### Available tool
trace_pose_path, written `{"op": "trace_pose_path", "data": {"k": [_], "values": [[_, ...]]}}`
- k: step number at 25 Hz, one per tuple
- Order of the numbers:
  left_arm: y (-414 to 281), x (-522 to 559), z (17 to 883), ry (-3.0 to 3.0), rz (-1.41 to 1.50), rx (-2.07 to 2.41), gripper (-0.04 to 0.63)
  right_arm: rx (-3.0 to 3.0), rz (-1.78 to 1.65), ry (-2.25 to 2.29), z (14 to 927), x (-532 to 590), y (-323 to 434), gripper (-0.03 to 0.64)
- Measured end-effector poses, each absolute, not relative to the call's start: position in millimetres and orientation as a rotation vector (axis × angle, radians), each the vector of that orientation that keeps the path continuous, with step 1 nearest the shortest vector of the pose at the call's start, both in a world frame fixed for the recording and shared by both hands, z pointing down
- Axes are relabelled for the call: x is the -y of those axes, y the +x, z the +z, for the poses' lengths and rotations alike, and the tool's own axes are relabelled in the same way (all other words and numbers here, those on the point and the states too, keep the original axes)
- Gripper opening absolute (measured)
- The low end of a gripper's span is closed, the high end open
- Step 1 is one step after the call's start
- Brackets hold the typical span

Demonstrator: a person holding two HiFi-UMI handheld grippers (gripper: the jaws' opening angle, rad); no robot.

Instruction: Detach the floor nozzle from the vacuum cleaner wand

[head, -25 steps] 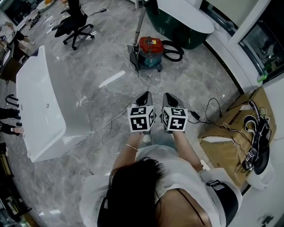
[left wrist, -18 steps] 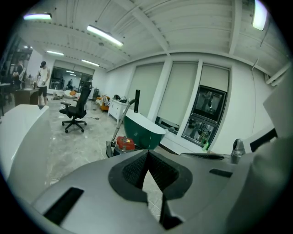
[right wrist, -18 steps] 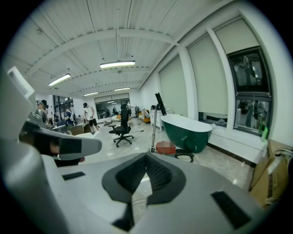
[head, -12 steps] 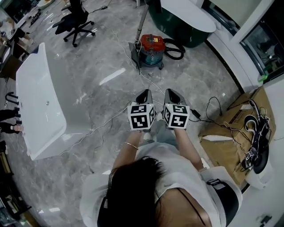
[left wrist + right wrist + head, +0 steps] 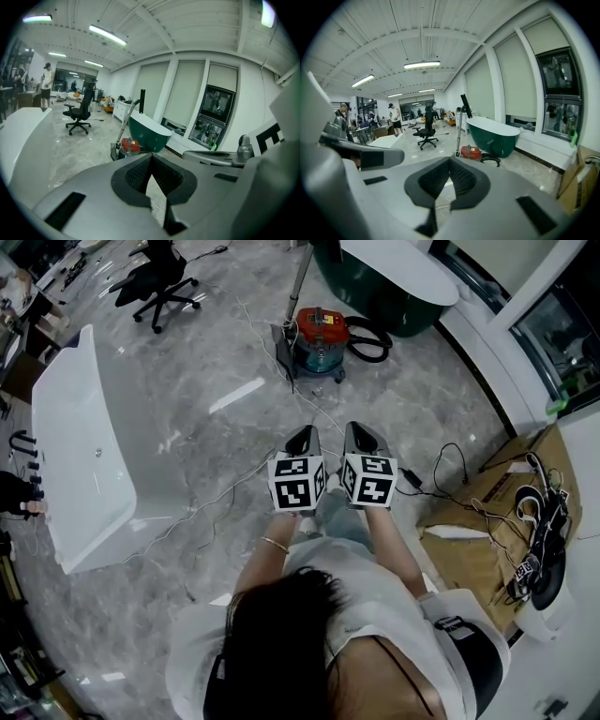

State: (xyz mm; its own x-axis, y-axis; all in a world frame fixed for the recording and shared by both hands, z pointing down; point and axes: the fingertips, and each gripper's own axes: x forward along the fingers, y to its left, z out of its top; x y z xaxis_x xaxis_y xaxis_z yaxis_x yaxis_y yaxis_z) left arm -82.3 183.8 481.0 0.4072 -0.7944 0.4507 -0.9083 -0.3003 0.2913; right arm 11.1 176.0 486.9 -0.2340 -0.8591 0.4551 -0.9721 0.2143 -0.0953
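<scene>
Metal wand (image 5: 298,285) and plastic floor nozzle (image 5: 280,352) are likely joining stiffly; gripping beside the joint is looking wisest. Left tongs (image 5: 302,441) and right tongs (image 5: 362,439) are hovering clenched, empty.

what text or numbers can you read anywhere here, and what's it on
No word or number is readable in any view.
Vacuum cleaner: a small yellowish label on its red top, too small to read.
Left gripper and right gripper: only black and white square markers, which are patterns, not letters.
</scene>
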Motion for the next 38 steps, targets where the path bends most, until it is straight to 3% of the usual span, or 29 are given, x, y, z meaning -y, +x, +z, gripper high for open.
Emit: {"op": "trace_pose_path", "data": {"k": [38], "values": [[-37.8, -53.5, 496.8, 2.100, 0.366, 1.482, 0.003, 2.234, 0.566, 1.588, 503.0, -40.9, 44.9, 0.014]]}}
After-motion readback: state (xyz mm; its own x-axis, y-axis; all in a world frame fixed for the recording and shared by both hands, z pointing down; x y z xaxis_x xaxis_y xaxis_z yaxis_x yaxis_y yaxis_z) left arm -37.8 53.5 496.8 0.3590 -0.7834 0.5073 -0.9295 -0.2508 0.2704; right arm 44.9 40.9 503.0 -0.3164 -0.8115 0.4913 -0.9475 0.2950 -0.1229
